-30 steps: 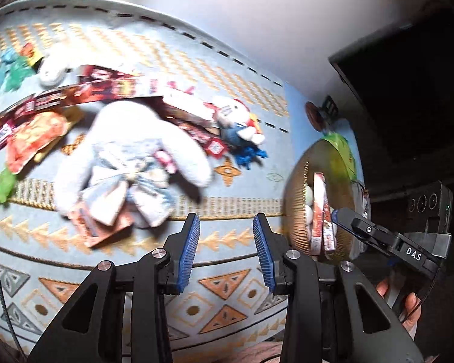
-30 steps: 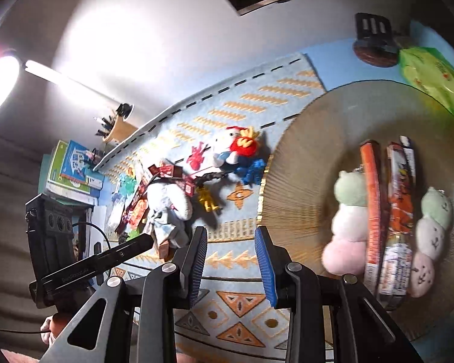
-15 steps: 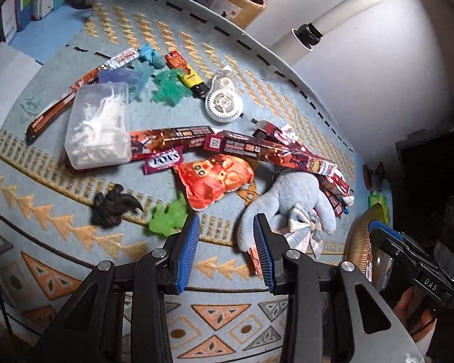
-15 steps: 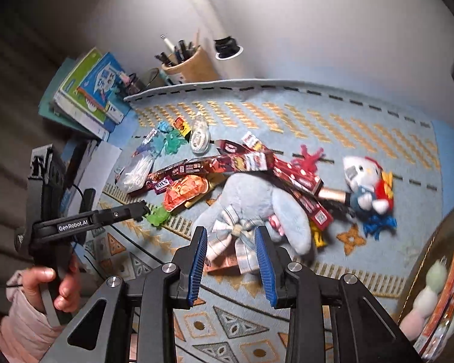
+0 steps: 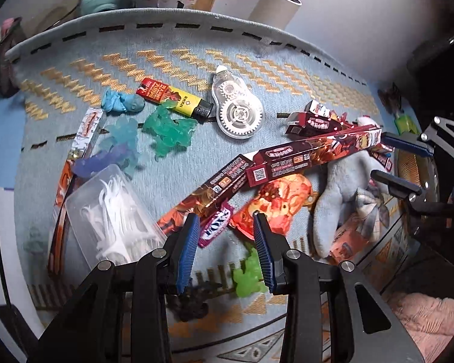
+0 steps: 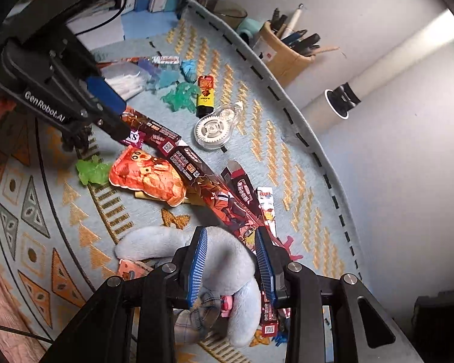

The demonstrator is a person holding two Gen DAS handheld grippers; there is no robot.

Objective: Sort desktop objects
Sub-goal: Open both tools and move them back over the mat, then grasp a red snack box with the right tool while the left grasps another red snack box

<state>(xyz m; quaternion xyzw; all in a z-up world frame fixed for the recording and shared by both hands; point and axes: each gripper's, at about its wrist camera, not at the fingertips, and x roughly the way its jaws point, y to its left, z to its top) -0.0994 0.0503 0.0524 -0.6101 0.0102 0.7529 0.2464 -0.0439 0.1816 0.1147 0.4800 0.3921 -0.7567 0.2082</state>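
Between the left gripper's (image 5: 225,233) parted, empty jaws lay a purple candy (image 5: 215,223) on the patterned mat (image 5: 257,69); both tools angled steeply down, the right gripper (image 6: 230,246) gaping empty over the grey plush rabbit (image 6: 227,260).

Both fisheye views look steeply down, from close above, at a patterned mat (image 5: 172,57). Both views share the orange snack pouch (image 5: 275,202) (image 6: 148,178) and the correction tape (image 5: 237,115) (image 6: 213,130), upper centre of both frames.
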